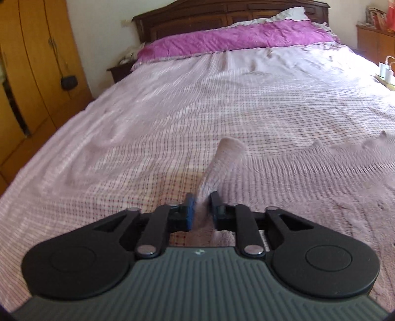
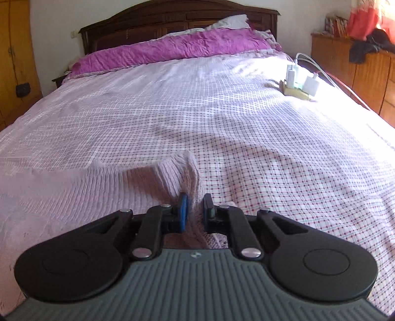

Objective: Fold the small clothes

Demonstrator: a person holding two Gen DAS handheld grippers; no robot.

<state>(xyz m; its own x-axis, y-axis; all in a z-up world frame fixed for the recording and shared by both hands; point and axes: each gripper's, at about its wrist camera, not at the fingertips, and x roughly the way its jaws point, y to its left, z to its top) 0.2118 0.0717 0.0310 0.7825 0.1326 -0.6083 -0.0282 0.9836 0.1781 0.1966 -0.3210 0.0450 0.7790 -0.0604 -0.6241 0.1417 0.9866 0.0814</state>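
Filling nearly both views, the bed (image 2: 246,118) carried a checked sheet (image 1: 148,138), with a purple pillow (image 1: 234,37) lying at 12 o'clock under the dark headboard (image 2: 177,14). A wooden wardrobe (image 1: 32,74) stood at 9 o'clock, and white chargers (image 2: 300,79) sat on the bed at 2 o'clock. The pale pink garment (image 2: 158,177) was stretched above the sheet between both tools. The left hand-held gripper (image 1: 202,200) pinched one bunched corner; the right hand-held gripper (image 2: 195,201) was closed narrowly on another corner.
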